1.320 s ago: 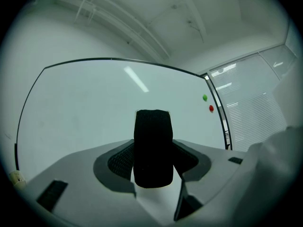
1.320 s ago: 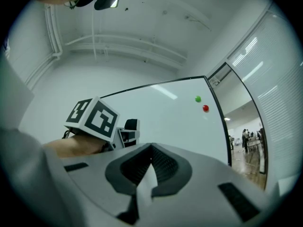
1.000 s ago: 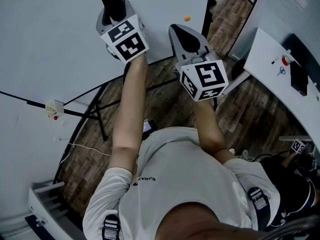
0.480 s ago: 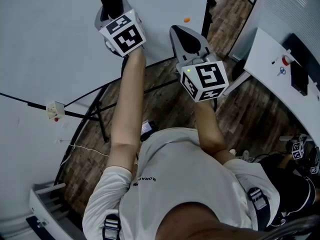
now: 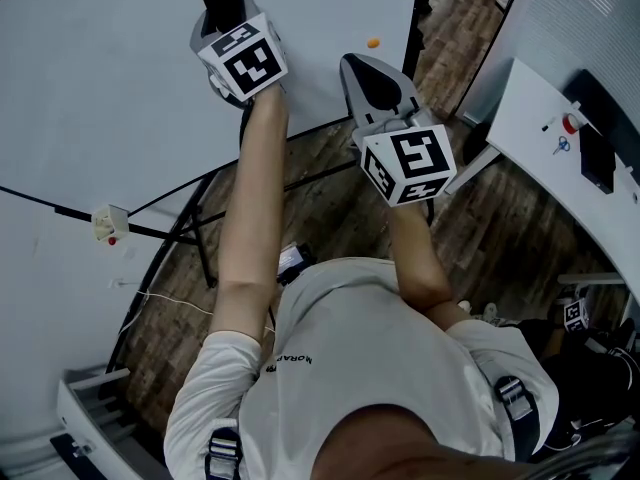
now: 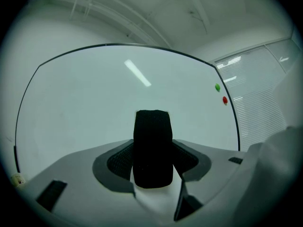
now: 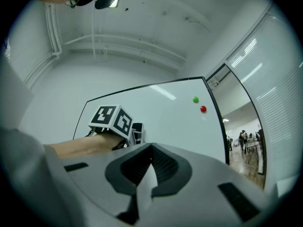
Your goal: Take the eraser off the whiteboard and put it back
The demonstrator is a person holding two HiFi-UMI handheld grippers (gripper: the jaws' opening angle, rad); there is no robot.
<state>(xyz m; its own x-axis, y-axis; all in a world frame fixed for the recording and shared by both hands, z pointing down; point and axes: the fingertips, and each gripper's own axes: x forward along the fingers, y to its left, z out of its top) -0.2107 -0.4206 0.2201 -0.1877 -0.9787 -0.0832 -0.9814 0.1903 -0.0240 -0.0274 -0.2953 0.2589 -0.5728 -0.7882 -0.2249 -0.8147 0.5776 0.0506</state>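
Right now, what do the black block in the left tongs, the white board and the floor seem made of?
Black block: matte, finely ribbed surface, probably felt or woven fabric. Whiteboard: smooth, glossy white that mirrors a light strip; coated metal or laminate, unclear which. Floor: brown planks with visible grain, wood or wood-look laminate.

I count two grippers, left gripper [image 5: 226, 20] and right gripper [image 7: 150, 151], one eraser [image 6: 152, 148], one whiteboard [image 6: 90, 108], one green magnet [image 6: 217, 87], one red magnet [image 6: 225, 100].
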